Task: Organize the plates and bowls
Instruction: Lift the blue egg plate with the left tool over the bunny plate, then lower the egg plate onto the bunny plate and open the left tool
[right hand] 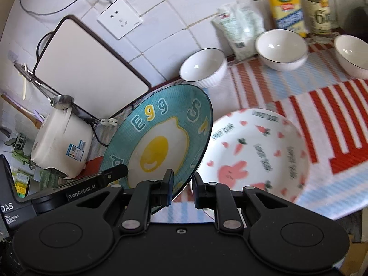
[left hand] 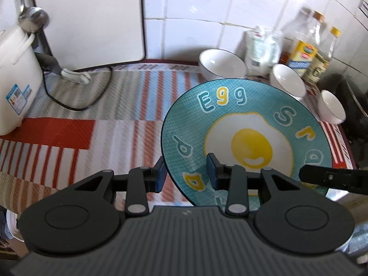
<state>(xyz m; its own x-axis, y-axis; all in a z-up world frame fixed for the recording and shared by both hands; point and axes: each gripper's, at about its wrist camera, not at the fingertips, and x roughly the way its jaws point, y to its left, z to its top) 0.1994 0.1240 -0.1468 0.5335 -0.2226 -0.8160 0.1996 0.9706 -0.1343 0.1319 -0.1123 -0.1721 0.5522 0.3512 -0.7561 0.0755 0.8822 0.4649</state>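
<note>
A teal plate [left hand: 241, 133] with a fried-egg print and the word "Egg" is held tilted above the striped mat; it also shows in the right wrist view [right hand: 161, 138]. My left gripper [left hand: 186, 172] straddles its left rim, one finger on each side. My right gripper [right hand: 182, 187] straddles its right rim the same way, and one of its fingers [left hand: 331, 177] shows in the left wrist view. A white plate [right hand: 255, 156] with pink rabbits and carrots lies on the mat to the right. Three white bowls [right hand: 203, 67] [right hand: 281, 48] [right hand: 352, 55] stand at the back.
A white rice cooker [left hand: 13, 85] with a ladle stands at the left, its black cord [left hand: 76, 105] trailing over the mat. A white cutting board [left hand: 92, 18] leans on the tiled wall. Oil bottles [left hand: 303, 50] and a plastic bag [left hand: 262, 48] stand behind the bowls. A dark stove [left hand: 354, 105] is at the far right.
</note>
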